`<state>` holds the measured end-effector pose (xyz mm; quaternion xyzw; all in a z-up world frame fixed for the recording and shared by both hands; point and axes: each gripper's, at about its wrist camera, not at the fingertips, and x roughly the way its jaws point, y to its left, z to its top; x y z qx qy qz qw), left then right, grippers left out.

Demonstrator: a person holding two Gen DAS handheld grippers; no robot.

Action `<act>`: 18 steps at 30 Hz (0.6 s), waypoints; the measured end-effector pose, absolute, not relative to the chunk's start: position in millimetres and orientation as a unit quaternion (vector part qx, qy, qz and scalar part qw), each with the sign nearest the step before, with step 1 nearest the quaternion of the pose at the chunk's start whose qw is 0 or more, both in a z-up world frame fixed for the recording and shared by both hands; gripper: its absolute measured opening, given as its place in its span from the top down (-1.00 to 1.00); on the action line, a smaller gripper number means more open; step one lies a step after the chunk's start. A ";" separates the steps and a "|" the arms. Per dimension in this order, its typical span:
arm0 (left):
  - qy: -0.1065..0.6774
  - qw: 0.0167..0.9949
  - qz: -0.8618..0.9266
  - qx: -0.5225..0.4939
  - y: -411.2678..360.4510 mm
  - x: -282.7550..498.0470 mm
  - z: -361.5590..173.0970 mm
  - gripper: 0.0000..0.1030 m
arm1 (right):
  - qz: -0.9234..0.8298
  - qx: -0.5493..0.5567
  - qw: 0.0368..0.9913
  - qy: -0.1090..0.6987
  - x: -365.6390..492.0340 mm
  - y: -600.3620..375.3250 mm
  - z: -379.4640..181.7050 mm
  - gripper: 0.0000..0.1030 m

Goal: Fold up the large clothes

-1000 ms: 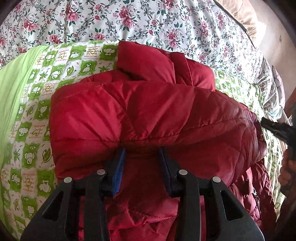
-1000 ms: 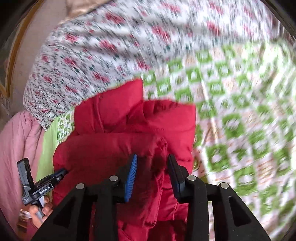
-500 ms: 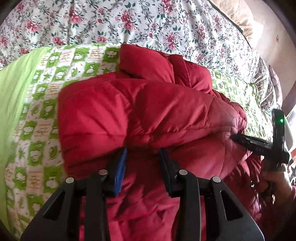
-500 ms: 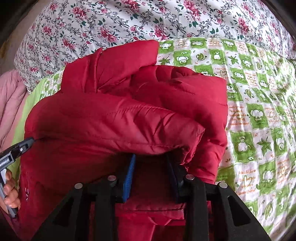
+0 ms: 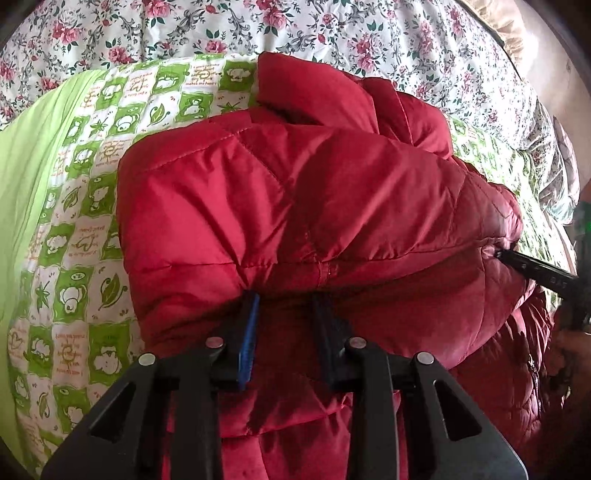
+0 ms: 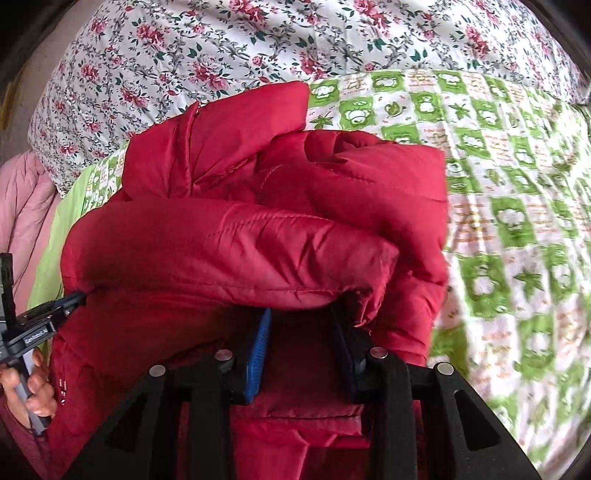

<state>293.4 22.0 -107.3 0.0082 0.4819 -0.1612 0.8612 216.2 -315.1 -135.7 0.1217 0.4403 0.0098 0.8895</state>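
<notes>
A red padded jacket [image 5: 295, 206] lies bunched and folded over on a green-and-white checked quilt [image 5: 74, 229]; it also fills the right wrist view [image 6: 229, 251]. My left gripper [image 5: 286, 299] has its jaws apart, their tips pushed under a thick fold of the jacket, with red fabric between them. My right gripper [image 6: 301, 317] stands the same way under the fold's other end, jaws apart. Each gripper shows in the other's view: the right gripper's finger [image 5: 532, 269] pokes the fold's right end, and the left gripper's finger [image 6: 55, 306] pokes its left end.
A floral bedspread [image 5: 332, 33] covers the bed behind the quilt. A pink padded garment [image 6: 22, 206] lies at the left edge of the right wrist view. The plain green part of the quilt [image 5: 26, 155] lies to the left.
Both grippers have pushed forward under the fold, which has rolled further over the jacket. The right gripper came in from the side to the fold's end.
</notes>
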 end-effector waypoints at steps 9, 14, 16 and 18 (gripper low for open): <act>0.479 0.863 -0.155 0.021 17.1 292.7 -108.4 0.47 | 0.037 0.083 0.911 0.403 205.2 -272.4 -94.2 0.30; 0.481 0.862 -0.157 0.020 17.5 293.0 -108.9 0.47 | 0.015 0.078 0.896 0.437 228.5 -287.7 -143.6 0.37; 0.481 0.863 -0.154 0.023 16.2 292.5 -109.2 0.47 | 0.015 0.075 0.900 0.429 227.1 -289.9 -147.6 0.37; 0.482 0.863 -0.152 0.023 16.1 292.6 -107.7 0.47 | 0.013 0.074 0.900 0.430 226.8 -290.5 -147.4 0.37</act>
